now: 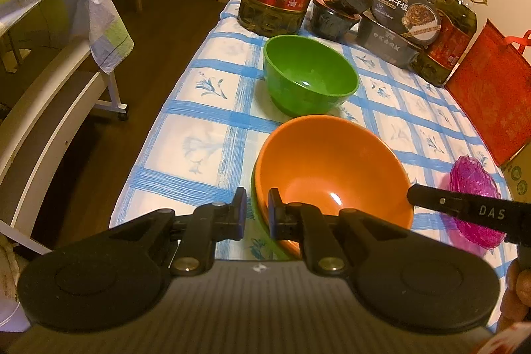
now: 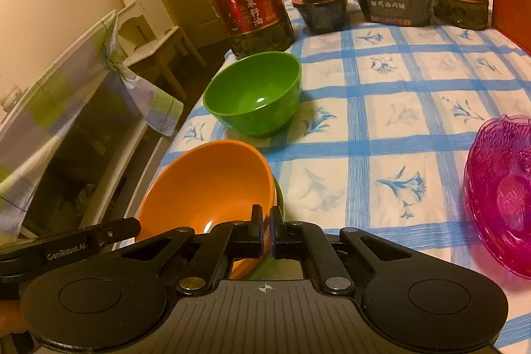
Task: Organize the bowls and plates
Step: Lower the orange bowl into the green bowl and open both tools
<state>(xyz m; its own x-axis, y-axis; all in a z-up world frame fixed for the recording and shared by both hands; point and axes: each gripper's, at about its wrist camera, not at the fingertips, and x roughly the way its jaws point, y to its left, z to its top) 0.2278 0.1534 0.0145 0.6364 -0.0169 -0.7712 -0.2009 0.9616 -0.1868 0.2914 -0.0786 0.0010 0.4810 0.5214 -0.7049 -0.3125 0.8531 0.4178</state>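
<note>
Left tongs pinch the near-left rim of the orange bowl; right tongs, pressed together, sit at its right rim.

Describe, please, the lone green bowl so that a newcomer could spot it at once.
Start at the big oil bottle with the red label at the far left of the blue-checked tablecloth. Directly in front of it stands the green bowl, upright and empty. Unlike the nearer tilted orange bowl, it stands alone, with nothing nested in or under it.
</note>
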